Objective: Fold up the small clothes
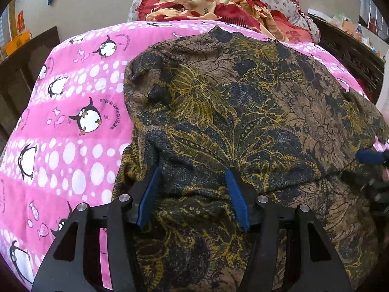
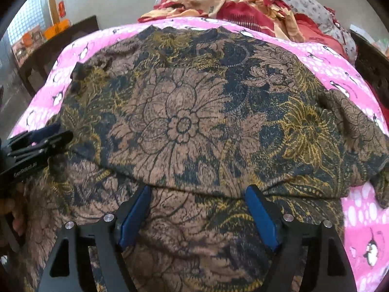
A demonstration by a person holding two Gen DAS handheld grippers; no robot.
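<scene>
A brown, navy and yellow floral garment [image 1: 231,112] lies spread on a pink penguin-print blanket [image 1: 73,126], with its near part folded over so a fold edge runs across it. My left gripper [image 1: 193,170] is open, its blue-padded fingers resting on the garment at that fold edge, near the garment's left side. My right gripper [image 2: 198,191] is open over the same garment [image 2: 182,121], fingers wide at the fold edge. The left gripper also shows at the left edge of the right wrist view [image 2: 36,141].
A heap of red and cream patterned cloth [image 1: 206,2] lies at the far end of the pink blanket [image 2: 364,219]. Dark wooden furniture [image 1: 24,56] stands at the left, and more dark woodwork [image 1: 352,56] at the right.
</scene>
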